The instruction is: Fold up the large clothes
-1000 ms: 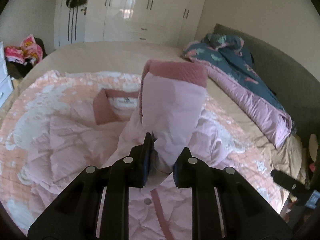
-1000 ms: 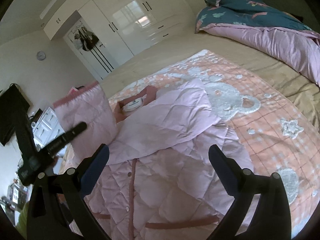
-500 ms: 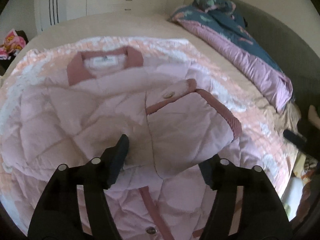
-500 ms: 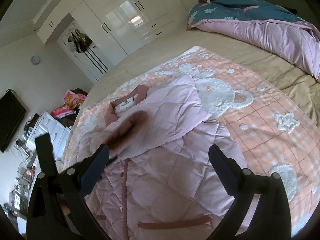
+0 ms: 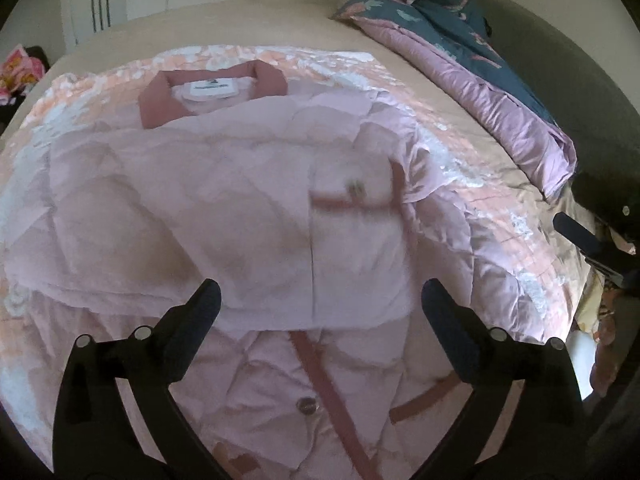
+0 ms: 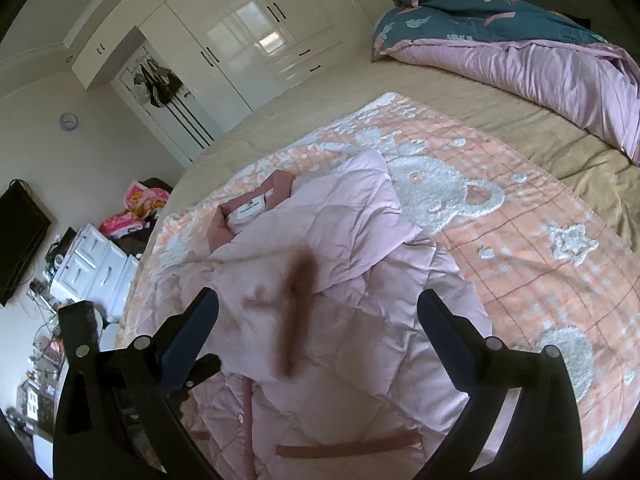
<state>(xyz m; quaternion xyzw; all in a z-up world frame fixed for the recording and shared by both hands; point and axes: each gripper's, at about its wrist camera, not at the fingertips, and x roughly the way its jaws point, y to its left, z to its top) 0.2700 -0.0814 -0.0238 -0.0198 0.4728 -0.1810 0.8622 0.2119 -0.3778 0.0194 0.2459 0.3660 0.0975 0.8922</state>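
A: Where does the left hand-held gripper [image 5: 316,296] sit?

B: Above the pink quilted jacket [image 5: 224,200], tilted down toward it. Its two fingers [image 5: 200,308] are spread wide and nothing sits between them, so it is released.

A: And the right hand-held gripper [image 6: 318,308]?

B: Same posture. It hangs over the jacket's lower half, angled down across the bed [image 6: 540,136], jaws wide apart and empty. At the right edge of the left wrist view, part of it shows as a dark bar beside the bed's edge.

A: Where is the jacket itself?

B: It lies face up on the peach blanket with white bear shapes [image 6: 520,240], which is spread over the bed. The darker pink collar [image 5: 160,100] with its white label [image 5: 210,89] points toward the white wardrobes [image 6: 248,40].

A: How are the sleeves arranged?

B: Both are laid across the chest. One sleeve lies across the front just ahead of the left fingers, its darker cuff [image 5: 394,184] blurred. In the right wrist view that cuff shows as a brown smear in the middle of the jacket.

A: Anything else on the bed?

B: A teal and lilac duvet [image 6: 520,48], bunched along the far side, well apart from the jacket.
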